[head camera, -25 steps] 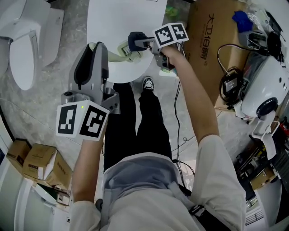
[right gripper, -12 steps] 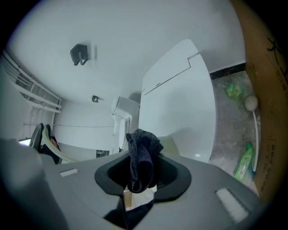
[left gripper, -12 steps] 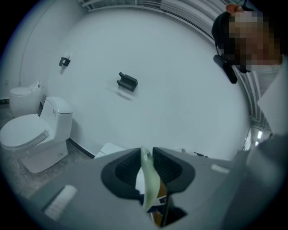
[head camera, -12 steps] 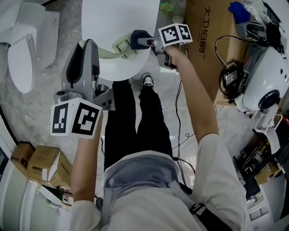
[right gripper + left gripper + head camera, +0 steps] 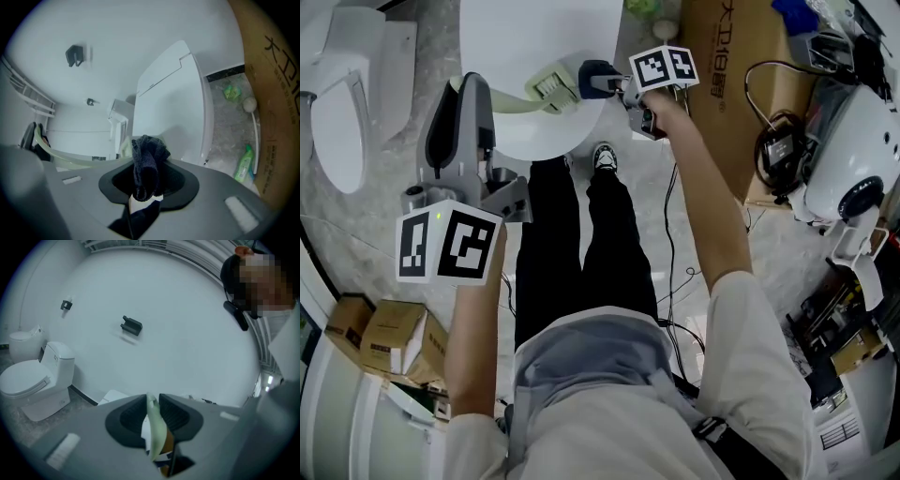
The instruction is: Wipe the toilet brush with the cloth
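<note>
The toilet brush's (image 5: 546, 87) held end hides behind the left gripper (image 5: 476, 89) — the cloth's (image 5: 591, 75) gripped part sits inside the right gripper (image 5: 609, 86); the toilet (image 5: 342, 112) runs off the left edge.

pale green toilet brush (image 5: 546, 89), dark navy cloth (image 5: 592, 75), white toilet (image 5: 339, 122)

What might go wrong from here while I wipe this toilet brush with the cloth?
1. The left gripper pinches the toilet brush by its thin handle alone, so pressure on the head may twist it loose.
2. The cloth sits bunched in the right gripper, so the gripper itself might scrape the brush head.
3. A cable lies on the floor by your feet, a possible trip.
</note>
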{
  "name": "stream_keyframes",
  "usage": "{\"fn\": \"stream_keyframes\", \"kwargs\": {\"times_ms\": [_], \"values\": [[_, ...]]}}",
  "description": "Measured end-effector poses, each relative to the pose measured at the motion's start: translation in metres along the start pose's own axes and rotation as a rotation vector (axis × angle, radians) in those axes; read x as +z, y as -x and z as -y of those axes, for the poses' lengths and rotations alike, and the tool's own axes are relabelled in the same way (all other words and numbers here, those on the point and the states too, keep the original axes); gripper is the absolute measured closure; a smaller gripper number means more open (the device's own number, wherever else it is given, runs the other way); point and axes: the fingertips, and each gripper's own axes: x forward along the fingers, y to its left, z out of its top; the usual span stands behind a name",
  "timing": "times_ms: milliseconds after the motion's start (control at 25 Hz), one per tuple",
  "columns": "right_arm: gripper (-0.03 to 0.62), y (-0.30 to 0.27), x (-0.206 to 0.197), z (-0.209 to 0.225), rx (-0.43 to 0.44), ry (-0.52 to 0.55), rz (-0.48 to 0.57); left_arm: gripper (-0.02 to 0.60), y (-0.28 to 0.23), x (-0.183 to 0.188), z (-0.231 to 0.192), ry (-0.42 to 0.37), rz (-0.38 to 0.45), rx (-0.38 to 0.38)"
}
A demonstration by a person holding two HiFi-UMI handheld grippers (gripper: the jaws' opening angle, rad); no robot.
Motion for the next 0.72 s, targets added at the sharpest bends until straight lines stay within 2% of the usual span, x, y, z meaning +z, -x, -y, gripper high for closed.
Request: {"fn": "stream_keyframes", "kwargs": {"times_ms": [120,440,720], "values": [[0.487,-0.009,-0.012,0.009,-0.063,0.065,-0.061,0.581,0.001,0.000,0.001,-0.003,0.004,-0.002],[0.487,-0.022,-0.011,0.016,-0.096,0.084,-0.089,0.581,0.000,0.000,0.000,0.003,0.007,-0.016],[0.487,-0.030,-0.003,0.023,-0.187,0.184,-0.154,0.581,-0.001,-0.002,0.004,-0.005,0.016,-0.033]]}}
